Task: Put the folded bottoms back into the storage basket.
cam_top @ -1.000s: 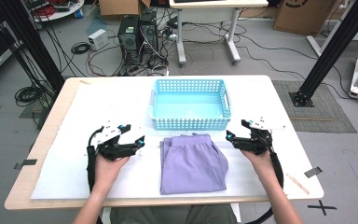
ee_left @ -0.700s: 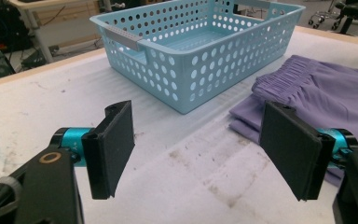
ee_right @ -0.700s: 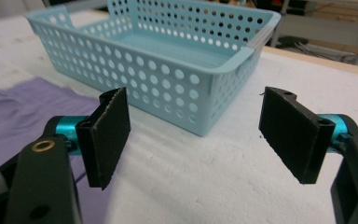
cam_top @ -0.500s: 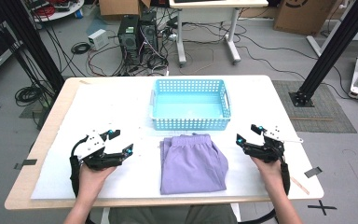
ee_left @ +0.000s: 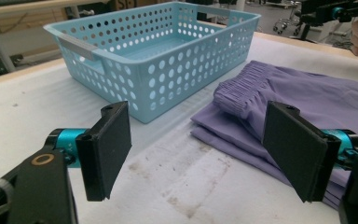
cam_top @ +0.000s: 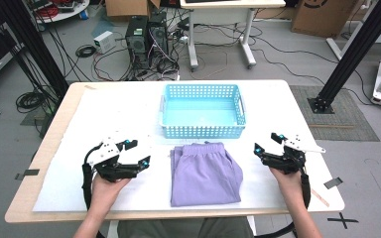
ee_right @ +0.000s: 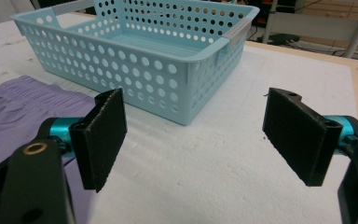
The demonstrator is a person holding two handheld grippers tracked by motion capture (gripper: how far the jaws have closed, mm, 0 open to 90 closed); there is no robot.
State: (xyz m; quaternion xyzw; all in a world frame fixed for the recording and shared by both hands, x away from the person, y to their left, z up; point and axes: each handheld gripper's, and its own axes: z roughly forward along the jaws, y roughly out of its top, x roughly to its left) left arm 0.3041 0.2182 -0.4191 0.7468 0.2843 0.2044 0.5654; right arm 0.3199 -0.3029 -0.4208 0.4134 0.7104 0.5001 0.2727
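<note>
A folded purple garment lies on the white sheet near the table's front edge, its waistband toward a light blue perforated basket that stands empty just behind it. My left gripper hovers left of the garment, open with nothing between its pads; its jaws have just opened a little further. In the left gripper view the left gripper looks toward the basket and garment. My right gripper hovers right of the garment, open and holding nothing. The right gripper faces the basket, with the garment at its left.
A white foam sheet covers most of the wooden table. Beyond the far edge stand computer towers, floor cables, a white desk and black frame posts. Bits of tape stick out at the table's sides.
My right gripper has moved right, away from the garment, and slightly toward the front edge. My left gripper has shifted a little toward the front edge. Garment and basket have not moved.
</note>
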